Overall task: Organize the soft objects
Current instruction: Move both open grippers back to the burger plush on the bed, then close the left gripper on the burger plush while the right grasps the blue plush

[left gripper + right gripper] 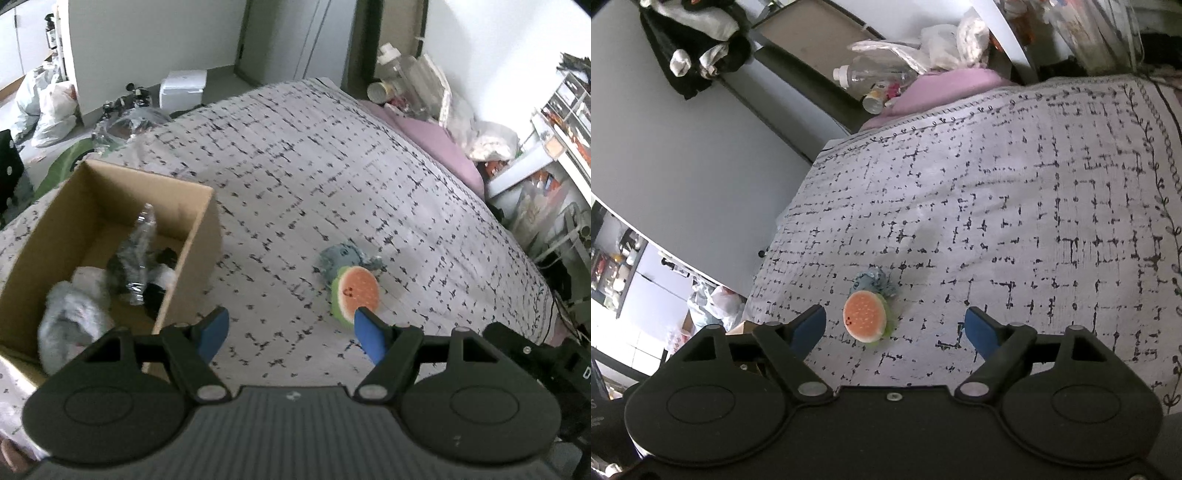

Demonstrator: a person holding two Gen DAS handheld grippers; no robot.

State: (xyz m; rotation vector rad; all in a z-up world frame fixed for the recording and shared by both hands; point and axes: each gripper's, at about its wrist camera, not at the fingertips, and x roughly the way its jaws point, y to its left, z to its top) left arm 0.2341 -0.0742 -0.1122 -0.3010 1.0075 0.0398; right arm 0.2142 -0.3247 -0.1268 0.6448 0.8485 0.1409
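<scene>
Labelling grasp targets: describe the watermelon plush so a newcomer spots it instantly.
Start at the bed's white, black-flecked quilt, right of the open brown cardboard box. Two toys touch mid-quilt; take the round watermelon-slice plush, not the blue-grey plush behind: orange-red seeded face, tiny smile, green rind.

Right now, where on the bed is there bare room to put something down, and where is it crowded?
The bedspread is bare between the cardboard box and the watermelon toy, and from there back to the purple pillow. In the right view it is also bare right of the toy. It is crowded inside the box and where the blue toy touches the watermelon toy.
</scene>
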